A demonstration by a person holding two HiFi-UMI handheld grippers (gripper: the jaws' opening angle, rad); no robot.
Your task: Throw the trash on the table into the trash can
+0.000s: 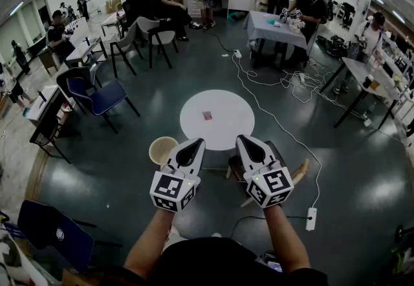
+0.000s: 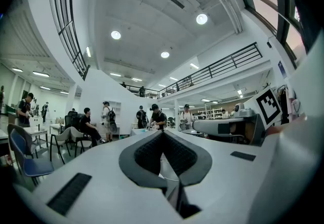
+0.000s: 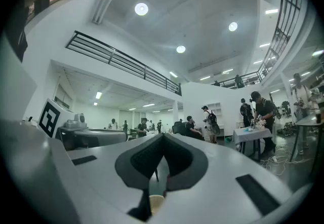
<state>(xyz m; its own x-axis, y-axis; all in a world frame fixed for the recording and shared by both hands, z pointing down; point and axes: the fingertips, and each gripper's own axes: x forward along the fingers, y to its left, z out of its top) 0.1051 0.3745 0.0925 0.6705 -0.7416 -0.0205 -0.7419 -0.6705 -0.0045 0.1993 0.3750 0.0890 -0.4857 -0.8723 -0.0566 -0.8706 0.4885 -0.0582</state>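
White and round, one tabletop (image 1: 226, 132) stands mid-floor. One small reddish piece of trash (image 1: 207, 115) lies on it, just toward 9 o'clock of its centre. One beige trash can (image 1: 162, 149) sits on the floor at the tabletop's 7 o'clock. Only the head view shows these three; the two gripper views look level across the hall at people. Two forearms reach side by side toward 12 o'clock, holding the left hand-held gripper (image 1: 194, 143) and right hand-held gripper (image 1: 244, 139) near the tabletop's 6 o'clock edge, each clenched on nothing.

Reddish trash (image 1: 207, 115) on round table (image 1: 240, 124); bin (image 1: 161, 149) beside
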